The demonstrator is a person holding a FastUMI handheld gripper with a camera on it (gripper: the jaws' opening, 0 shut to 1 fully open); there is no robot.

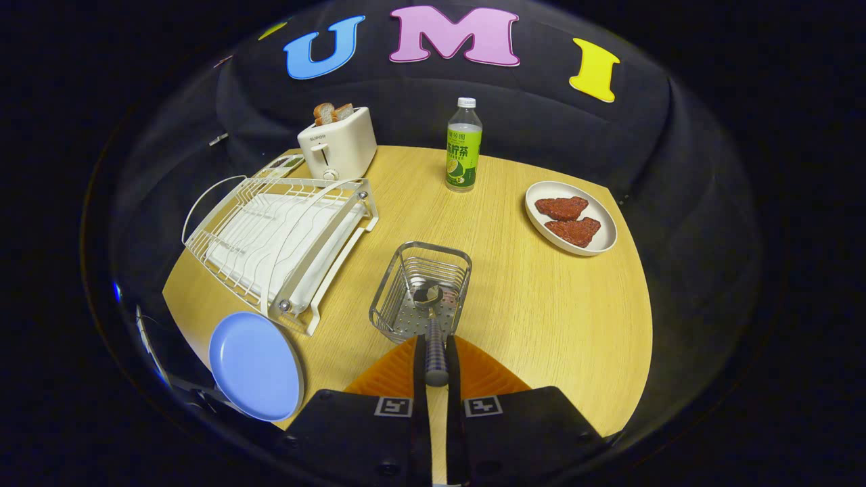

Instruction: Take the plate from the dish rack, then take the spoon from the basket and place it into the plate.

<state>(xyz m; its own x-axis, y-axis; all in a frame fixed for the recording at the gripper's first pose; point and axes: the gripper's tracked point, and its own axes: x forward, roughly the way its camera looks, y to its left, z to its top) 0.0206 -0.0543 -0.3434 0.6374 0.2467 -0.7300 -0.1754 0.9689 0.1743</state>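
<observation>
My tongs point(436, 352) are clamped on the spoon point(433, 318) over the basket point(419, 291); next I carry it to the plate point(256, 365) at the bench's near-left corner.

The table point(541, 297) is pale yellow wood with fine straight grain. Near left lies a plain light-blue plate point(256, 365); beyond it the rack point(277, 237) is white wire. The basket point(419, 291) is silvery metal wire with a dotted floor, the spoon point(433, 325) silver. Far off, a cream toaster point(337, 143) holds brown toast point(331, 111); the bottle point(464, 145) has a green label and white cap. Right, a white dish point(602, 233) carries two reddish-brown patties point(568, 220).
</observation>
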